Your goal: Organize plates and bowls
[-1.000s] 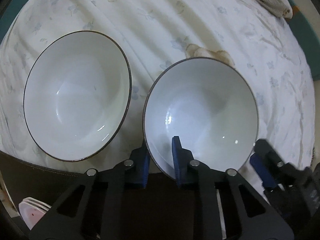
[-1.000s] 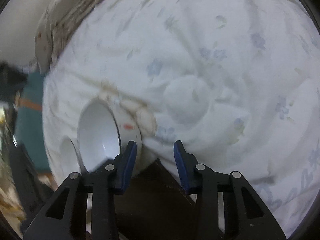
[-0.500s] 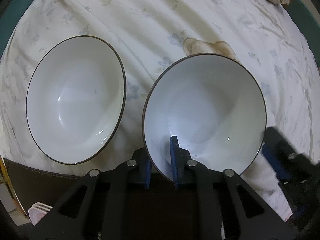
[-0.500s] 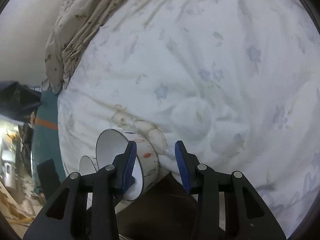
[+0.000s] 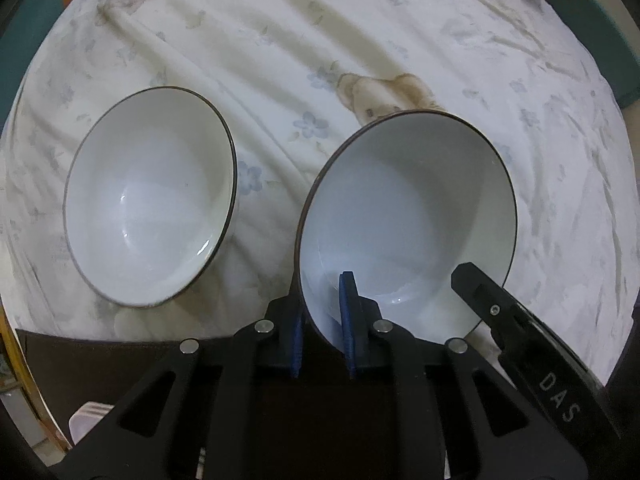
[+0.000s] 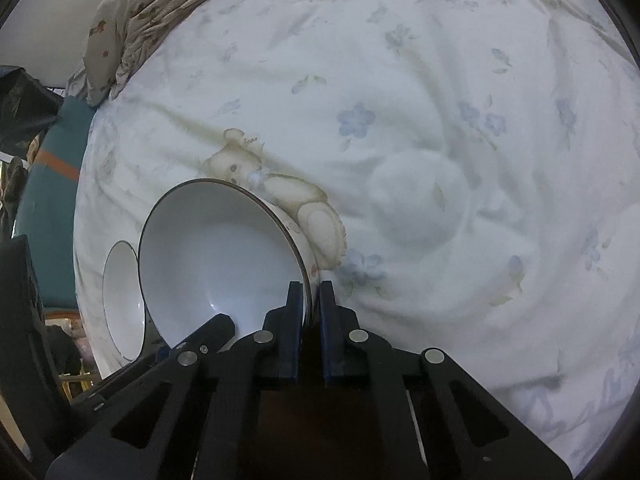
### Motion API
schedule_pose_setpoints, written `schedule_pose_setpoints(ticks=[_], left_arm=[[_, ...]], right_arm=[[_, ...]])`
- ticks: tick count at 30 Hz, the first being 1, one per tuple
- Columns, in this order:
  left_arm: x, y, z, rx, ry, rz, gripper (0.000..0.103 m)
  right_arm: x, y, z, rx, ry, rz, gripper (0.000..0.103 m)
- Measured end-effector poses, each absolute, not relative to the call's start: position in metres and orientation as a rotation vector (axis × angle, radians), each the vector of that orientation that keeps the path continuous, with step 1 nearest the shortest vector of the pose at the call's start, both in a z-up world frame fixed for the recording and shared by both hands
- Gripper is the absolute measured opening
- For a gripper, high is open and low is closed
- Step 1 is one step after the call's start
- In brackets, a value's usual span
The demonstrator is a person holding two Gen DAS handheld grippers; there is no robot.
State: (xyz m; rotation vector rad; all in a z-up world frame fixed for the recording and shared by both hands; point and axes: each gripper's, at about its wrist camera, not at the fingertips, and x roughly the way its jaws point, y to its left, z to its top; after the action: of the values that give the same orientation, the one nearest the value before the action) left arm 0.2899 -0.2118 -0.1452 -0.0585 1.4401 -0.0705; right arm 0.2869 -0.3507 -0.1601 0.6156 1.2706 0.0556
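Two white bowls with dark rims sit on a floral bedsheet. In the left wrist view, my left gripper (image 5: 322, 312) is shut on the near-left rim of the right bowl (image 5: 408, 216), one finger inside, one outside. The second bowl (image 5: 152, 196) lies free to its left. In the right wrist view, my right gripper (image 6: 311, 300) is shut on the near-right rim of the same bowl (image 6: 216, 256); the second bowl (image 6: 122, 300) shows behind it at the left. The right gripper's black finger (image 5: 484, 300) shows at the bowl's right edge in the left wrist view.
A white sheet (image 5: 320, 40) with blue flowers and a bear print (image 6: 276, 196) covers the bed. A patterned blanket (image 6: 132, 20) lies bunched at the far edge. A dark brown edge (image 5: 100, 356) runs along the near side. Pale stacked dishes (image 5: 86, 420) show at the lower left.
My right gripper moved in to the right bowl and shut on its rim. My left gripper stayed shut on the same bowl's rim, and the view drew back slightly.
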Motion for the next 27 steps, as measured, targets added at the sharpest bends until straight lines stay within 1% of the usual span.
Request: schedule_pose_setpoints(ticks=[5,10,20,25,27], left_arm=[[0.271,-0.216,-0.125,-0.054,1.434,-0.091,0.013],[0.241,-0.223,-0.117,-0.037,1.447,-0.125,0.013],[0.188,-0.241,-0.134,0.007,1.533,-0.178,0.013],[0.182,-0.241,-0.134,0.002,1.534,-0.180,0.013],[0.183,-0.237,-0.133,-0.015,1.532,-0.170,0.015]], right_arm=[[0.275,-0.354,-0.144,0.595,1.242,0.061,0.008],[0.249,-0.357,-0.130,0.554,1.251,0.071,0.008],[0.190,-0.375,-0.142,0.511,1.342,0.067,0.008],[0.173,-0.379,-0.147,0.503,1.369,0.062,0.007],[0.172,-0.379,-0.146,0.495,1.366,0.066,0.007]])
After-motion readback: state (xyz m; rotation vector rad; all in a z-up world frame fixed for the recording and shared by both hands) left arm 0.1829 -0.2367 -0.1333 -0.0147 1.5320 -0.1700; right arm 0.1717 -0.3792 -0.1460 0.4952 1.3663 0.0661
